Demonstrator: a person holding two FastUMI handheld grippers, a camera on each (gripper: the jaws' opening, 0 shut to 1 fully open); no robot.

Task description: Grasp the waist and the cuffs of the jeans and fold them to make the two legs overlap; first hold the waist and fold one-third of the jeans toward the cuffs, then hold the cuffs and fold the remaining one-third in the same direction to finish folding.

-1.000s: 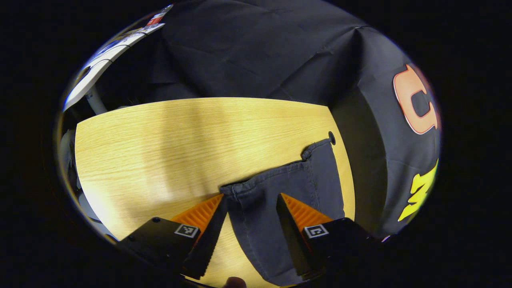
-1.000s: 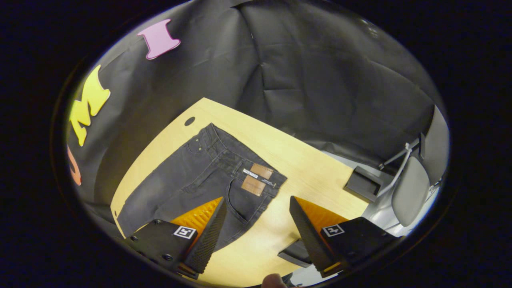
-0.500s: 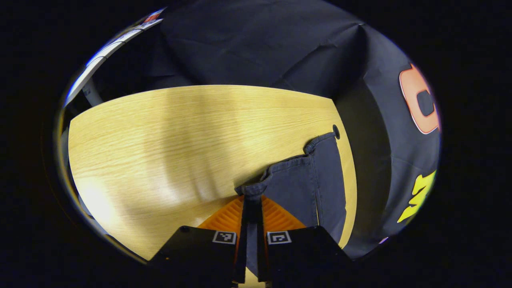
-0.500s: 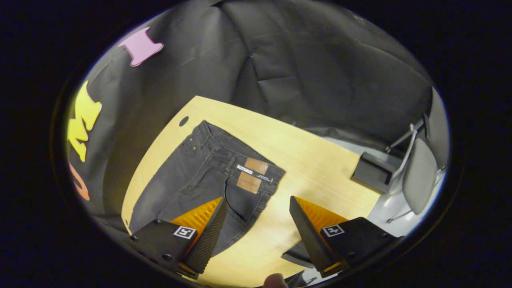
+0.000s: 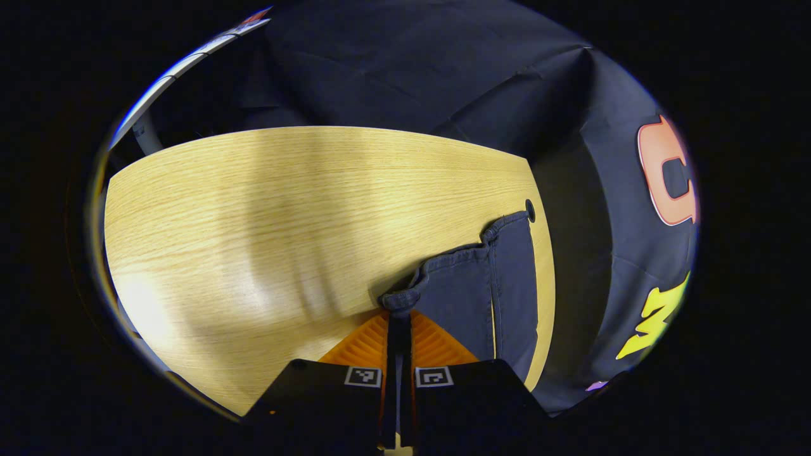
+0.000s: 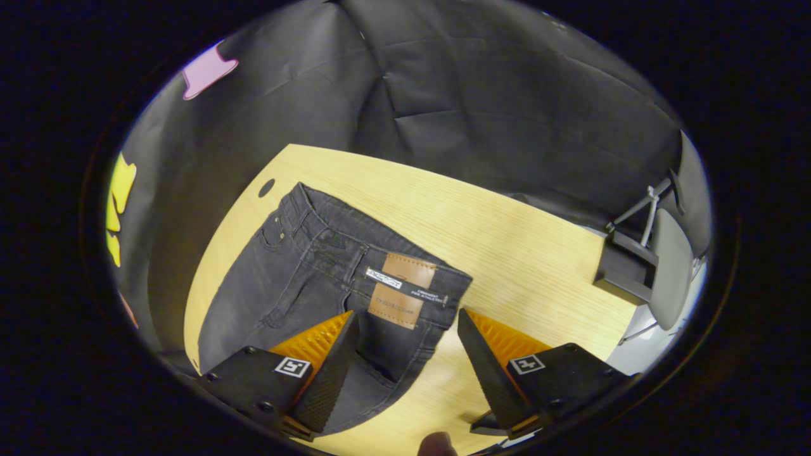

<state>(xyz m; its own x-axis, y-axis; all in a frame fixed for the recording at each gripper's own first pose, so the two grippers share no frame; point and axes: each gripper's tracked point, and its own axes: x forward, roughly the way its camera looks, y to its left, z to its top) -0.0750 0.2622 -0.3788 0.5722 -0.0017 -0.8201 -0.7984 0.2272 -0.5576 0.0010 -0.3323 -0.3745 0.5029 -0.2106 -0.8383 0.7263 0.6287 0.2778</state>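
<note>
Left gripper (image 5: 398,320): fingers pressed together on the near cuff (image 5: 400,299) of the jeans (image 5: 472,297), at 6 o'clock in the left gripper view.
Right gripper (image 6: 405,345): fingers spread wide, poised over the waist (image 6: 380,269) near its leather patch (image 6: 408,270), gripping nothing.
Jeans: flat on the wooden table (image 5: 285,209), waist running from 10 o'clock toward centre in the right gripper view.
Risk: cuff bite looks shallow, possibly one layer only; lifting could let it slip.
Risk: a late waist grasp would drag the fabric askew.

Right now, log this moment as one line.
left tongs: shut on cuff | right tongs: open, at the waist | jeans: flat on table, unfolded | stage: first grasp
</note>
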